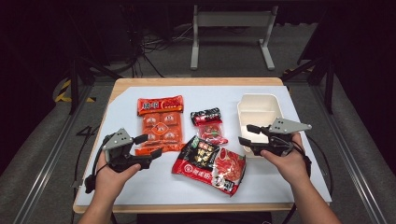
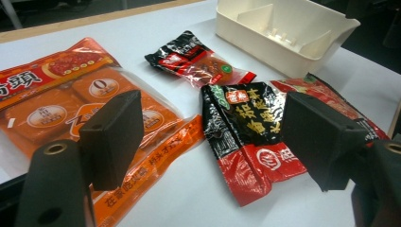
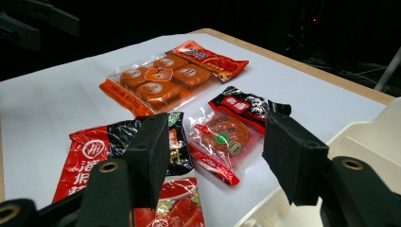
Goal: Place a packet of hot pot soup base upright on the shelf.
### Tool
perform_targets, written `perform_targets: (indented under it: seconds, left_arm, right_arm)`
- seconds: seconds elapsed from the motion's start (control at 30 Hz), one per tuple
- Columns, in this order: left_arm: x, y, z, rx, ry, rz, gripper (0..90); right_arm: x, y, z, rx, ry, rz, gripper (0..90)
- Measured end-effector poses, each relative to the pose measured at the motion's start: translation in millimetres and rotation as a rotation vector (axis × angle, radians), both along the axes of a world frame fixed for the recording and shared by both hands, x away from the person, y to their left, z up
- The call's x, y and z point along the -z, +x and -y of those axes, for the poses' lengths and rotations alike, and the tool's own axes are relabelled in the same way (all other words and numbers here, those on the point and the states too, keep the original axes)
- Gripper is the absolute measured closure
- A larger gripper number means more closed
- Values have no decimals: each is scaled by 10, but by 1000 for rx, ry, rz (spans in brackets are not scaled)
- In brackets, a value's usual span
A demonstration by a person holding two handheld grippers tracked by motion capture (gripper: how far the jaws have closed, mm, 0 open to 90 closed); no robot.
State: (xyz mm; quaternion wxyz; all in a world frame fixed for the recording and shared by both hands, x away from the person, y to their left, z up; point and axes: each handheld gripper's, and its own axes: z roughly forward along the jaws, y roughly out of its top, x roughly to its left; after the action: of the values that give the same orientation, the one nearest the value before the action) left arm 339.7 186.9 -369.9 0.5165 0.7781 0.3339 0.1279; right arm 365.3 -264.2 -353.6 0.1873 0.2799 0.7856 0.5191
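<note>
Orange packet [image 2: 61,113]: its left end is cut off by the left gripper view's edge.
Cream tray [image 3: 359,142]: mostly beyond the right gripper view's right edge.
Packet lettering: too small to read from the high view.

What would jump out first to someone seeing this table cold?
Three bright food packets on the white table cover: a big orange packet at left-centre, a small black-and-red packet beside it, and a large black-and-red packet nearest the person. A cream divided tray sits empty at the right. The left tool hovers open by the orange packet's near edge; the right tool is open at the tray's near corner.
</note>
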Motion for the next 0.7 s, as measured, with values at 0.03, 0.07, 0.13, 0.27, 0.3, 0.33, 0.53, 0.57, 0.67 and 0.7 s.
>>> perform_targets:
  seconds: [0.03, 0.07, 0.13, 0.27, 0.3, 0.33, 0.53, 0.57, 0.67, 0.7]
  left_arm:
    - [-8, -11, 15, 6, -1, 1, 233]
    - [-14, -20, 29, 13, -2, 0, 233]
    - [-28, -30, 52, 27, 1, 3, 233]
    - [-41, -60, 114, 43, 2, 0, 232]
    - [-43, -65, 126, 53, 3, -3, 232]
    - [-43, -74, 146, 55, -1, -6, 232]
    - [-33, -86, 225, 93, 9, -14, 228]
    - [-23, -89, 246, 95, 4, -18, 227]
    - [-5, -89, 288, 104, 16, -25, 223]
    - [16, -82, 314, 115, 29, -26, 220]
  right_arm:
    - [-2, -1, 0, 0, 2, 1, 422]
    - [-4, -2, 2, 0, 2, 2, 421]
    - [-5, -2, 4, 1, 3, 2, 420]
    - [-9, -1, 8, 1, 4, 3, 417]
    - [-11, -1, 8, 2, 4, 3, 415]
    - [-13, -1, 7, 4, 4, 4, 414]
    - [-17, -10, -3, 5, 2, 6, 411]
    - [-19, -12, -5, 5, 2, 8, 410]
    - [-19, -16, -12, 4, 3, 7, 408]
    - [-18, -16, -14, 4, 2, 6, 407]
